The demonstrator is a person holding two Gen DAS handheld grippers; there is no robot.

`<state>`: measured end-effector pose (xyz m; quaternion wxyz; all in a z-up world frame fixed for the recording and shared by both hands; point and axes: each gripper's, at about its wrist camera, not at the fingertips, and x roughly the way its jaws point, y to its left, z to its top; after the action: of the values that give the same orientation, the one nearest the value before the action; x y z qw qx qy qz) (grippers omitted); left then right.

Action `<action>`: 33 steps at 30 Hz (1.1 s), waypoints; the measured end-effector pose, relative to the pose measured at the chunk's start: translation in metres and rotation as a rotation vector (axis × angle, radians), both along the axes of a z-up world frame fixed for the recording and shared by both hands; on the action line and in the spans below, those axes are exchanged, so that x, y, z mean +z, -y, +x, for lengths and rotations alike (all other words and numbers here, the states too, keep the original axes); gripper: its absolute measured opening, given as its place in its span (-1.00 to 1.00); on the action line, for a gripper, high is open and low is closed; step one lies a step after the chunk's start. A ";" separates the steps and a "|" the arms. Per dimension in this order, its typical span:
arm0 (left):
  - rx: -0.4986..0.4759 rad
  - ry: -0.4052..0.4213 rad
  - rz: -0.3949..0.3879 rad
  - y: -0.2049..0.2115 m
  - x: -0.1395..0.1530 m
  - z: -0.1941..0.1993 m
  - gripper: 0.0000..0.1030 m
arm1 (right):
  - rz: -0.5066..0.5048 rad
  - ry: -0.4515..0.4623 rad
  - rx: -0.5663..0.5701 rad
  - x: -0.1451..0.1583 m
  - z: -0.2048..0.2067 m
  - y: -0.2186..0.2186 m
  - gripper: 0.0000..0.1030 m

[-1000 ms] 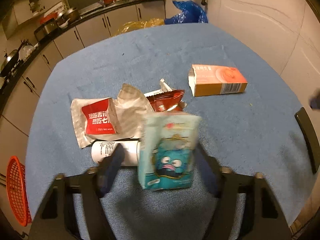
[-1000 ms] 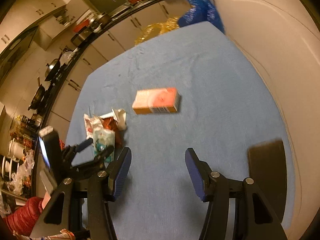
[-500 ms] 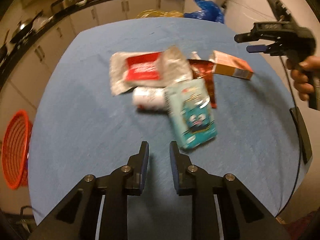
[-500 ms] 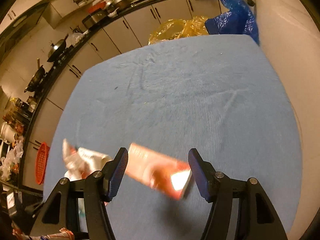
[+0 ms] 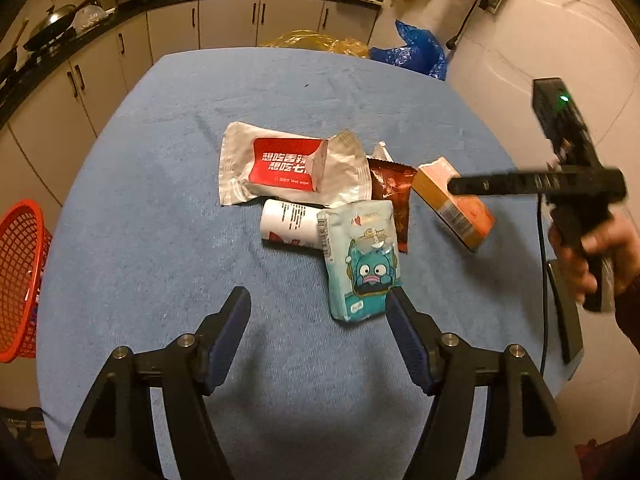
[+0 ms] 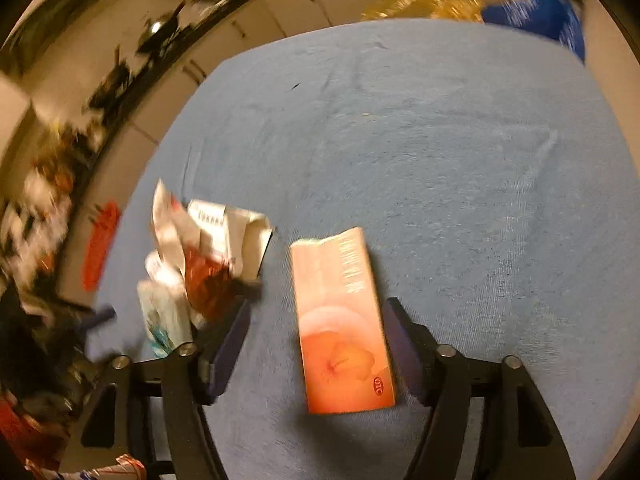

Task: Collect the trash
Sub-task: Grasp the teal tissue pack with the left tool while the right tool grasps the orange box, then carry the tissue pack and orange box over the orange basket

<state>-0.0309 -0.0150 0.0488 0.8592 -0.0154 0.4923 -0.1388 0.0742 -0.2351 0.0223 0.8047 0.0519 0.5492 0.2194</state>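
Note:
A pile of trash lies on the blue-covered table (image 5: 160, 208): a white-and-red wet wipe packet (image 5: 288, 168), a white bottle (image 5: 288, 224), a teal cartoon pouch (image 5: 362, 260), a dark red wrapper (image 5: 392, 192) and an orange box (image 5: 456, 204). My left gripper (image 5: 318, 312) is open and empty, just short of the teal pouch. My right gripper (image 6: 316, 324) is open with the orange box (image 6: 340, 320) lying between its fingers on the table. It shows in the left wrist view (image 5: 452, 186) above the box.
A red mesh basket (image 5: 20, 276) stands off the table's left edge. A black flat device (image 5: 564, 312) lies at the table's right edge. Kitchen cabinets (image 5: 224, 20), a yellow bag (image 5: 316, 40) and a blue bag (image 5: 416, 52) are beyond the far edge.
My left gripper let the teal pouch fall onto the table, shut, then opened again. My right gripper moved in over the orange box, now between its open fingers.

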 end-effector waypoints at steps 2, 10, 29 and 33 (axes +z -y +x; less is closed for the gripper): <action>0.004 -0.003 -0.007 0.003 0.000 0.003 0.33 | -0.094 0.020 0.050 -0.005 -0.004 -0.015 0.52; 0.001 -0.040 -0.026 0.012 -0.002 0.015 0.44 | -0.142 0.023 -0.022 -0.006 -0.028 -0.009 -0.04; 0.086 -0.050 0.180 0.057 -0.046 0.041 -0.01 | 0.048 0.059 -0.192 0.041 -0.123 0.009 -0.03; 0.088 -0.054 0.137 0.043 -0.042 0.035 -0.20 | 0.063 0.045 -0.193 0.039 -0.135 -0.002 -0.03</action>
<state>0.0040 -0.0577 0.0067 0.8500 0.0179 0.5223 -0.0664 -0.0609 -0.2331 0.0614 0.8323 0.1250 0.5160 0.1592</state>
